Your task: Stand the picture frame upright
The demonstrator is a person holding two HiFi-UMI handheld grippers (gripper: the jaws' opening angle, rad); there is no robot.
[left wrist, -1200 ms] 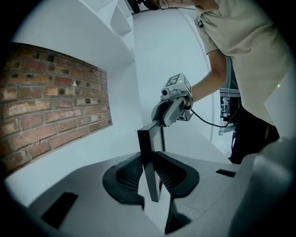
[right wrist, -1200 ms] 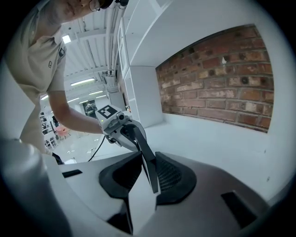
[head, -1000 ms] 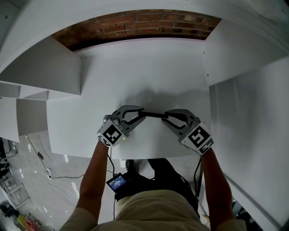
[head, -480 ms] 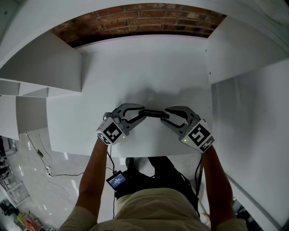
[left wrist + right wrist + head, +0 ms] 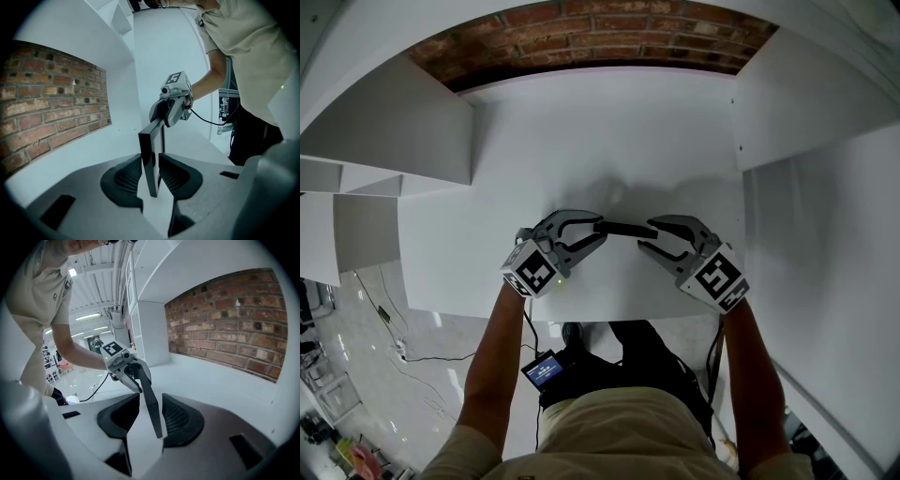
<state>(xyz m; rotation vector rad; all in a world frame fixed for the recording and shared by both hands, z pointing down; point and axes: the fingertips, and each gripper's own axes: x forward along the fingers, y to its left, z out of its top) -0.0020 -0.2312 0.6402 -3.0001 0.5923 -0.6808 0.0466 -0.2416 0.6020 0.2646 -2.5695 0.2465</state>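
Releasing the upright picture frame [image 5: 623, 228].
Fingers of the right gripper [image 5: 648, 236] just opened around it; the left gripper [image 5: 599, 232], easing, grips it; withdraw gently.

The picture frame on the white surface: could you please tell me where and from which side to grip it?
I'd grip the picture frame at one end, coming in level along its length, jaws across its thin thickness. It is up on edge, so its two flat faces give parallel surfaces.

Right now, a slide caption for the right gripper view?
Right gripper, jaws just opened clear of the frame; the left gripper, easing open too, grips its far end.
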